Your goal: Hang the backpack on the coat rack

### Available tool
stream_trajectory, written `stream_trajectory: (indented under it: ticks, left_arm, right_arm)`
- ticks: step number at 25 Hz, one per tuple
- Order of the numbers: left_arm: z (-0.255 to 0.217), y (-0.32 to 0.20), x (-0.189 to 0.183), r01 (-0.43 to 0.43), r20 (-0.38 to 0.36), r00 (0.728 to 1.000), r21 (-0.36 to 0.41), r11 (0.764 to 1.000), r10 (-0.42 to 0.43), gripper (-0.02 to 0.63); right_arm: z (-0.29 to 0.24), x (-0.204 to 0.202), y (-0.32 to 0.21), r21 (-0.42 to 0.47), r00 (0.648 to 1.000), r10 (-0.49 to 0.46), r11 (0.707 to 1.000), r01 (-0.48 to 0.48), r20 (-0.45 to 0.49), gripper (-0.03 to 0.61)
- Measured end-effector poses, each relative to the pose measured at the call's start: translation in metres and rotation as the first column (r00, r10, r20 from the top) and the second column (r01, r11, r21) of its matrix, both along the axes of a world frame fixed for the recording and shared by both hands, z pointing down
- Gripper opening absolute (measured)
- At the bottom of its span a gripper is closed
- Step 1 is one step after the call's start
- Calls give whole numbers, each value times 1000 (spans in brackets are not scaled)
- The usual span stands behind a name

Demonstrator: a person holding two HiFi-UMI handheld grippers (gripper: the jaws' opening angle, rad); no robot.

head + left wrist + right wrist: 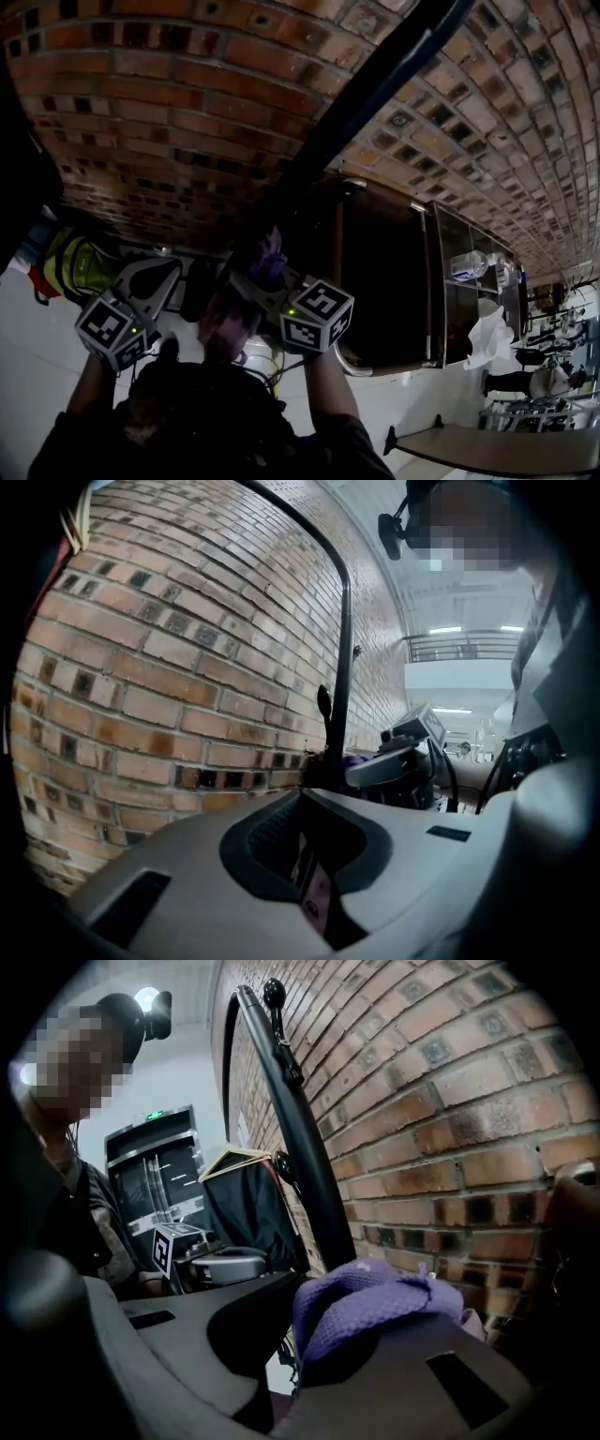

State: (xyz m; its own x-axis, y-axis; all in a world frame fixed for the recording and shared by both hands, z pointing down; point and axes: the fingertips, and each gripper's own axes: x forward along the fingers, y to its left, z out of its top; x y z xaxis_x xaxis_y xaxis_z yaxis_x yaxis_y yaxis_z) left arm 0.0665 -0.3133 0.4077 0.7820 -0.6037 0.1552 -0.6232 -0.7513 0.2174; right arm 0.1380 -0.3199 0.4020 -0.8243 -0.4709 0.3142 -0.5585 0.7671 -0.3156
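The coat rack's black pole [375, 89] runs slantwise across the brick wall, and a hook [323, 701] and a round knob [273, 993] stick out from it. The purple backpack [234, 319] hangs dim between my two grippers, close to the pole. My right gripper [262, 274] is shut on its purple woven loop [375, 1302], just beside the pole [305, 1176]. My left gripper [169, 272] is shut on a thin pinkish-purple strap [316, 900]. From the left gripper view, the right gripper [389, 764] sits beyond the pole [345, 649].
A dark wooden cabinet [394, 281] stands against the brick wall right of the pole. A yellow-green bag [75, 267] hangs at the far left. A table edge [506, 450] lies at the lower right, with people further off.
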Motion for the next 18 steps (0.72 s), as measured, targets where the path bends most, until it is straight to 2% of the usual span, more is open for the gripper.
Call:
stream_trajectory:
  ticks: [9,18]
  left_arm:
    - [9,-12,-13,68,16,998,-15,998,-67,34]
    - [14,-7,2,35,25,999,-24,999,-35,34]
  right_arm:
    - [52,-12,6,-75,996,-47,996,42,-72,2]
    - [64,-16,9,-88,988,-94,993,84,-123,2]
